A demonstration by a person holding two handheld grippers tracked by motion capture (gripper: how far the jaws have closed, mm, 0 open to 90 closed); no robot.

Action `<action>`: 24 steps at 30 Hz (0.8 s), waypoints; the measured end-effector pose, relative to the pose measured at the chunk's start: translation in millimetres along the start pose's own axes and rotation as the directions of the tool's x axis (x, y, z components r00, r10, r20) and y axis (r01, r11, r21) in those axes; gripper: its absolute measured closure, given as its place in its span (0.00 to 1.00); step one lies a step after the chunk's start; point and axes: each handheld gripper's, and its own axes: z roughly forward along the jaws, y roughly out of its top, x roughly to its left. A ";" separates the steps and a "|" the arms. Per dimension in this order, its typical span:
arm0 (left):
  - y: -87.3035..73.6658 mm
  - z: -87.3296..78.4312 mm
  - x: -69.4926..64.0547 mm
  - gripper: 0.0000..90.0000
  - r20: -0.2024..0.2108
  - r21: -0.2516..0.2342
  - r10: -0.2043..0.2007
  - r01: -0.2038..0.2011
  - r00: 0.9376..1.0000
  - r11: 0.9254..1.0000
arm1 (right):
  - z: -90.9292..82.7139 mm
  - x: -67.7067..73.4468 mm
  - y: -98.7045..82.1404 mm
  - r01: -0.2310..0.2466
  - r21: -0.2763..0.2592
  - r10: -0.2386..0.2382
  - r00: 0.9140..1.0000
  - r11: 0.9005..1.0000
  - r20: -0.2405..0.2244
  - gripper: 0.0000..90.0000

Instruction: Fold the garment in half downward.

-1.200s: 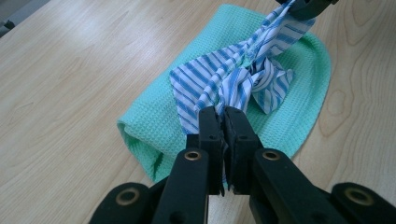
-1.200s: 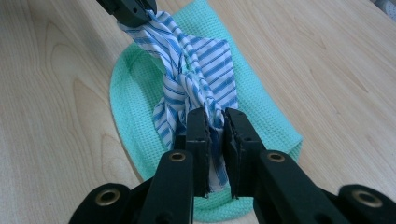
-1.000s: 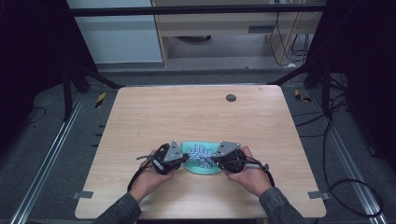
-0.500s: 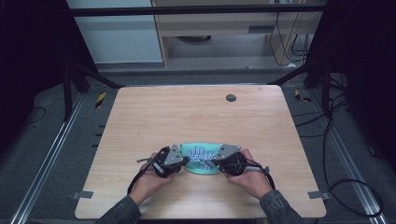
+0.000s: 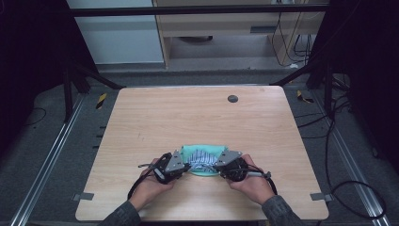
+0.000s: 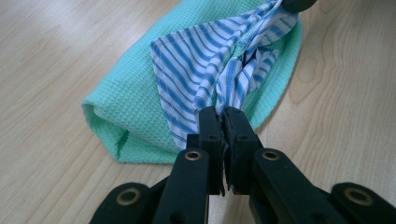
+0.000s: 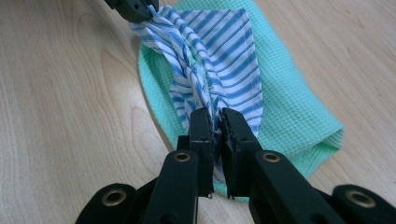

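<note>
A blue-and-white striped cloth (image 5: 202, 157) lies bunched on top of a folded mint-green waffle towel (image 5: 203, 151) near the table's front edge. My left gripper (image 5: 187, 165) is shut on the striped cloth's left end (image 6: 219, 100), its jaws pinching the gathered fabric. My right gripper (image 5: 217, 167) is shut on the cloth's right end (image 7: 208, 100) in the same way. The striped cloth (image 6: 219, 56) stretches between the two grippers over the green towel (image 6: 126, 107). In the right gripper view the green towel (image 7: 299, 116) lies beneath and to the right of the striped cloth.
The wooden table (image 5: 197, 117) has a small dark round disc (image 5: 232, 98) near its far edge. Metal rails and cables run along the floor on both sides. A person's hands (image 5: 150, 186) hold the grippers from the near side.
Both grippers and the cloths have shifted slightly toward the near edge of the table. The grip on the striped cloth looks the same.
</note>
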 end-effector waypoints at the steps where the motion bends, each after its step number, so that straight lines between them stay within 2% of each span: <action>1: -0.5 -0.2 -0.6 0.97 0.003 -0.001 -0.002 0.002 1.000 1.000 | 0.1 0.5 -0.4 0.002 0.004 -0.002 1.000 1.000 0.002 0.93; 24: -11.4 -0.2 -10.3 0.97 0.022 0.027 0.027 -0.028 0.999 0.999 | 4.2 12.0 -12.9 0.052 0.039 -0.050 0.998 0.998 -0.031 0.95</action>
